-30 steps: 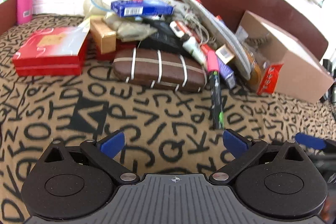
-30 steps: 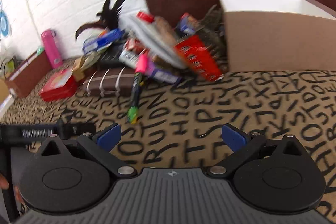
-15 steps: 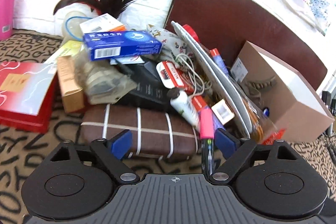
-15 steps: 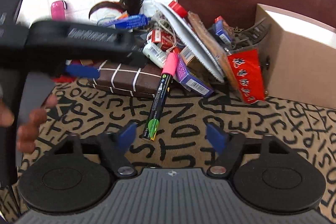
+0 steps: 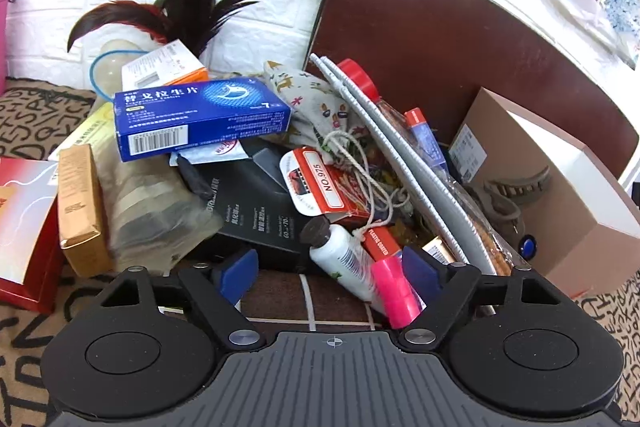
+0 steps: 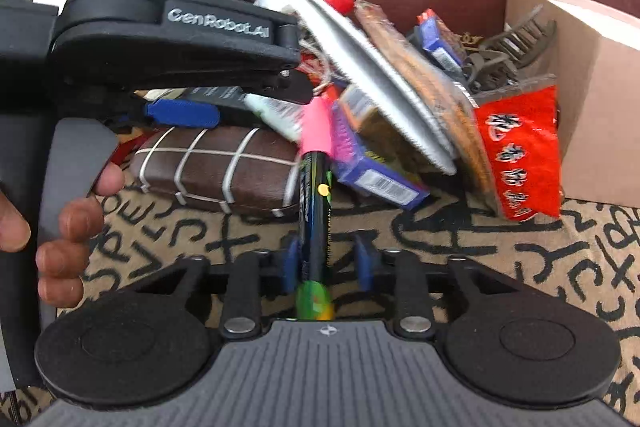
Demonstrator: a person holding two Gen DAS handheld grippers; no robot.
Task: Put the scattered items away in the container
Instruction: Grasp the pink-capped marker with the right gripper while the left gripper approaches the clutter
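Note:
A black marker with a pink cap lies on the lettered cloth, its cap against the pile. My right gripper straddles the marker's lower barrel with its jaws closing. The left pad is at the barrel and a gap shows on the right. My left gripper hangs open over the brown strapped case, with a white tube and the pink cap between its fingers, untouched. The open cardboard box stands at the right, a hair claw on its rim.
The pile holds a blue medicine box, a black box, a gold carton, a grey sleeve and a red packet. A red gift box lies left. A person's hand holds the left gripper's handle.
Both grippers have moved forward up to the pile. The right jaws have narrowed from wide open to close around the marker. The left gripper now hangs over the brown case.

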